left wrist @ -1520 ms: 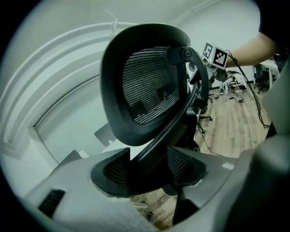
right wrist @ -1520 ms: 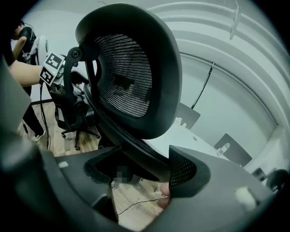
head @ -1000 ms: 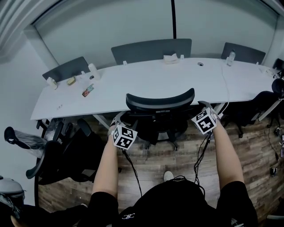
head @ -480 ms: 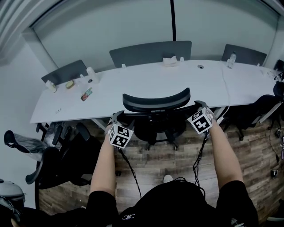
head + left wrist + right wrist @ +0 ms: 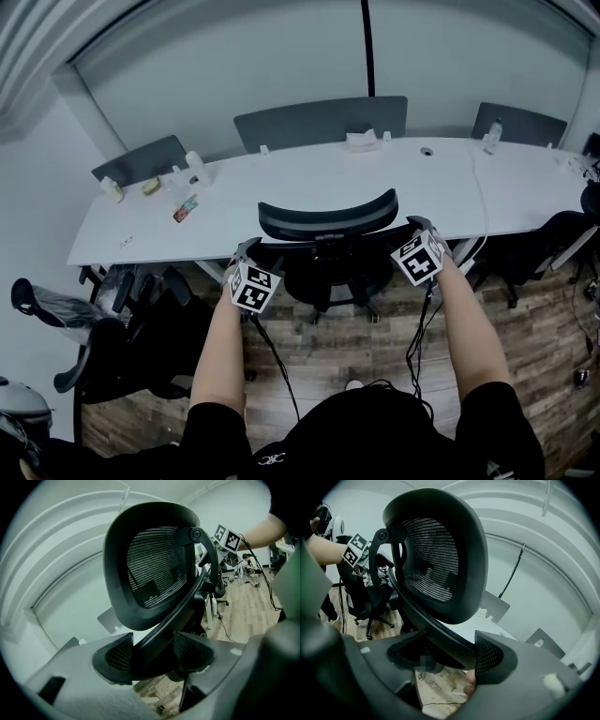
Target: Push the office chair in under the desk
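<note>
Left gripper (image 5: 152, 654) and right gripper (image 5: 447, 656) are each clamped on the chair (image 5: 328, 214) back frame, one per side, jaws wide around the slanted bar. The chair is just ahead, seat partly under the desk (image 5: 309, 183), backrest near its edge. Risks: an uneven push swivels the chair so it goes in crooked; pads slide along the frame; a hard shove bumps the desk and rattles the small items (image 5: 186, 208) far left.

chair nearer the desk
the office chair (image 5: 328, 216) has rolled further under the desk (image 5: 281, 192), left gripper (image 5: 246, 251) and right gripper (image 5: 420, 227) following.
</note>
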### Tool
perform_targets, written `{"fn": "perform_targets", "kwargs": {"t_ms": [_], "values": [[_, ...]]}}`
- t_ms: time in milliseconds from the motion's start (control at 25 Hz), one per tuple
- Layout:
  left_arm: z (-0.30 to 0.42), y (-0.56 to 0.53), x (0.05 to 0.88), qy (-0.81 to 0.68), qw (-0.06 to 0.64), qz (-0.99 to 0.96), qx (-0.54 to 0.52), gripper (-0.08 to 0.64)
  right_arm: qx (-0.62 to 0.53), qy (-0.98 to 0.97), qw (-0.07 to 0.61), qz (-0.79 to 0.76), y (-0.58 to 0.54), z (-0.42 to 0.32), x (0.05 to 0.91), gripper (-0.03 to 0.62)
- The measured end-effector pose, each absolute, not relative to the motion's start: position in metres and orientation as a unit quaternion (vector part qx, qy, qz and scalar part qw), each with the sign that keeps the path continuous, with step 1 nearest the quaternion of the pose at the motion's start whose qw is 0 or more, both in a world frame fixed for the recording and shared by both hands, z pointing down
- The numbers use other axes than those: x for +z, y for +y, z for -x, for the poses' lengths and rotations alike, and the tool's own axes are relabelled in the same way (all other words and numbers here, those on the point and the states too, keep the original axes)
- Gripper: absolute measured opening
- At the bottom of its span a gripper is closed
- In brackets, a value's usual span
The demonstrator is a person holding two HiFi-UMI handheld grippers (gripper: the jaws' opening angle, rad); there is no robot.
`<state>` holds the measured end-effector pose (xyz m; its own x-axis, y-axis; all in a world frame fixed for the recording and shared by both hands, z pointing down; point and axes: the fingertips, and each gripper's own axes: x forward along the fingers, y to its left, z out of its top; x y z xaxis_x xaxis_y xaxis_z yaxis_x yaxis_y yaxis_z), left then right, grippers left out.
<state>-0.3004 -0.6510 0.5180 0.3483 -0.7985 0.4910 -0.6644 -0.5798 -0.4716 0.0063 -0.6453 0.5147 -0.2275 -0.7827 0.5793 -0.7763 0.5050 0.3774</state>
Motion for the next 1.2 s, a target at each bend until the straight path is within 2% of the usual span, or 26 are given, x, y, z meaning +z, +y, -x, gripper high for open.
{"fn": "perform_targets", "kwargs": {"t_ms": [360, 640, 720, 800, 920, 1000, 1080, 1200], "values": [[0.308, -0.664, 0.517, 0.44, 0.084, 0.818, -0.36, 0.268, -0.018, -0.792, 0.357, -0.495, -0.65, 0.002, 0.512, 0.327], [0.308, -0.657, 0.515, 0.471, 0.101, 0.814, -0.326, 0.268, -0.07, -0.789, 0.329, -0.515, -0.642, 0.001, 0.504, 0.326], [0.305, -0.644, 0.504, 0.504, 0.081, 0.813, -0.279, 0.261, -0.085, -0.788, 0.276, -0.544, -0.627, 0.002, 0.494, 0.248], [0.294, -0.626, 0.489, 0.527, 0.054, 0.822, -0.21, 0.243, -0.077, -0.788, 0.212, -0.573, -0.612, 0.001, 0.485, 0.215], [0.268, -0.601, 0.472, 0.547, 0.032, 0.825, -0.138, 0.092, -0.048, -0.776, 0.141, -0.613, -0.595, 0.0, 0.477, 0.098], [0.246, -0.587, 0.463, 0.552, 0.016, 0.827, -0.104, 0.035, -0.025, -0.771, 0.104, -0.628, -0.586, 0.003, 0.472, 0.024], [0.225, -0.576, 0.456, 0.549, -0.003, 0.832, -0.077, 0.006, -0.01, -0.777, 0.063, -0.627, -0.578, 0.011, 0.46, 0.007], [0.198, -0.563, 0.449, 0.538, -0.016, 0.841, -0.061, 0.003, 0.006, -0.787, 0.014, -0.617, -0.566, 0.02, 0.441, 0.006]]}}
